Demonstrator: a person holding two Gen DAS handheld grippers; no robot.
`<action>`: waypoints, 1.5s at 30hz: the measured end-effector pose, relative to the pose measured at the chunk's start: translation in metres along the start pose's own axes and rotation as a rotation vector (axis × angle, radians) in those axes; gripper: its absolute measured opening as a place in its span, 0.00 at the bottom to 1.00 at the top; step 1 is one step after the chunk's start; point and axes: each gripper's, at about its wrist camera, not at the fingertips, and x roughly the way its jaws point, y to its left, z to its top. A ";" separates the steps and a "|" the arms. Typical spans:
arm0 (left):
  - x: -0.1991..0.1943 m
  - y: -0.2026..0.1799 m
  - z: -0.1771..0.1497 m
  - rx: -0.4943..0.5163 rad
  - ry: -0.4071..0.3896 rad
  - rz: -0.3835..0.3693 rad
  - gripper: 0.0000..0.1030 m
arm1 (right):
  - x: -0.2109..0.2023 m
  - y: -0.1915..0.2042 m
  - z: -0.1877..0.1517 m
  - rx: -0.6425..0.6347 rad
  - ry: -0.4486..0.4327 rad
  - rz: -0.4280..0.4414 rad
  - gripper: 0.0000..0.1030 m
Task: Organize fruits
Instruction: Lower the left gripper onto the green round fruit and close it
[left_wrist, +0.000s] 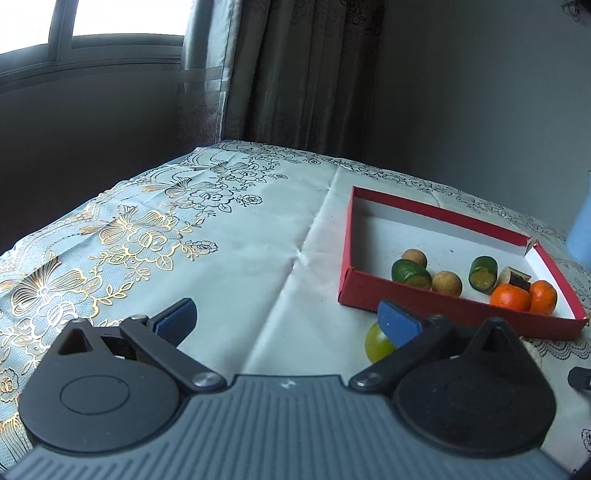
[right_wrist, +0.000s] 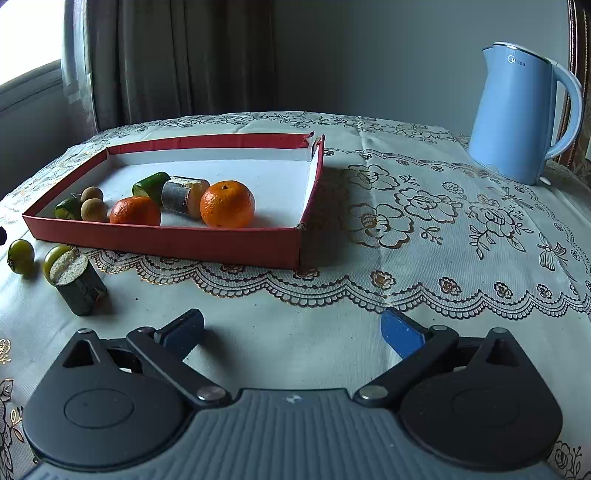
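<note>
Here the dark cut stalk piece (right_wrist: 78, 286) stands upright outside the red box (right_wrist: 166, 240).

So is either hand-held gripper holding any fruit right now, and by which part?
Nothing is held. The right hand-held gripper stands open over bare tablecloth, and the left hand-held gripper is open too, with the green fruit only beside its finger.
</note>
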 end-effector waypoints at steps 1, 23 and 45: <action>-0.001 -0.005 -0.001 0.022 0.000 0.007 1.00 | 0.000 0.000 0.000 0.000 0.000 0.000 1.00; 0.009 -0.044 -0.008 0.195 0.040 -0.127 0.79 | 0.000 -0.001 0.000 0.000 0.000 0.001 1.00; 0.015 -0.070 -0.014 0.255 0.111 -0.215 0.30 | -0.001 -0.001 0.000 0.001 -0.001 0.001 1.00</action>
